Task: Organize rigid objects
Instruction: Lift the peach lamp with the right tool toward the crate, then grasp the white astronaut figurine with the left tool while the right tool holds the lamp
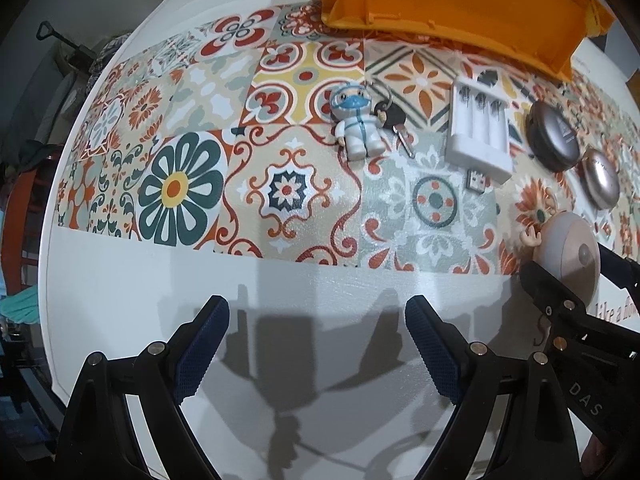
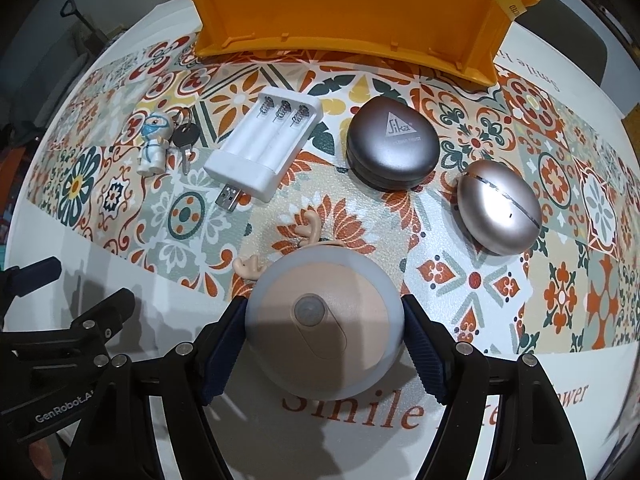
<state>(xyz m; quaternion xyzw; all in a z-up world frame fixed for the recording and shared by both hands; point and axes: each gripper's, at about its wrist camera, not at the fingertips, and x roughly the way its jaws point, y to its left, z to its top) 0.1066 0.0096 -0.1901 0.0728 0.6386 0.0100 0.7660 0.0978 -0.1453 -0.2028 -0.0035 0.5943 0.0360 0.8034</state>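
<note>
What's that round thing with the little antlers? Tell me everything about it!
The antler light is a round, smooth dome, pale grey-white around the rim with a peach face. In the middle sits a small grey sensor-like dot on an oval patch. Two tan antlers stick out on its far side. It looks like plastic. The right gripper has a finger on each side of it, touching it. It is at the near edge of the patterned mat; whether it is lifted cannot be told.

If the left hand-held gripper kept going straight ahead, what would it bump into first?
Probably nothing soon. The open left hand-held gripper points across bare white table, then patterned mat. The little masked figure keychain lies farther on, slightly right, so it may be first; depth is unclear.
</note>
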